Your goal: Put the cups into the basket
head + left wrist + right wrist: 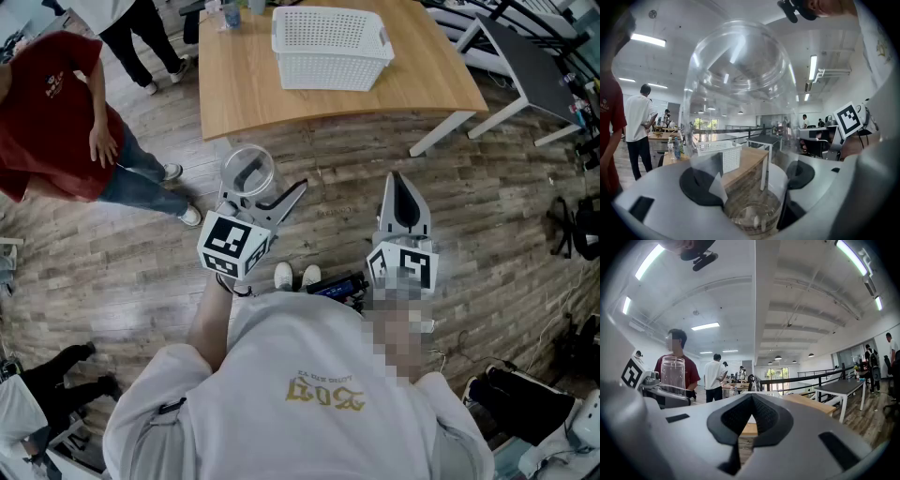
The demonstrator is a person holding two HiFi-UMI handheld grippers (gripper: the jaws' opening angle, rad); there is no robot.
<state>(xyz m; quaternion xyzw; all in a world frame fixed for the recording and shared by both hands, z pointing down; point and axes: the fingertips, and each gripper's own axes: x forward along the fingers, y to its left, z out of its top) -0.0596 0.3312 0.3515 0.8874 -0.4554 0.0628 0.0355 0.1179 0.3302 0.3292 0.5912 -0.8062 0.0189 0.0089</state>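
Observation:
A clear plastic cup (248, 172) hangs above the wood floor, gripped near its base by my left gripper (262, 189). In the left gripper view the cup (740, 93) fills the middle, mouth pointing away, with the black pads (701, 187) against its sides. My right gripper (397, 180) is shut with nothing in it, and its pads (752, 420) meet in the right gripper view. The white slotted basket (330, 47) stands on the wooden table (244, 94) ahead of both grippers. I see nothing inside the basket.
A person in a red shirt (56, 112) stands at the left, and another person's legs (141, 47) are near the table's far left corner. Bottles (232, 14) stand on the table's back edge. A dark table (534, 66) is at the right. Bags (525, 403) lie on the floor.

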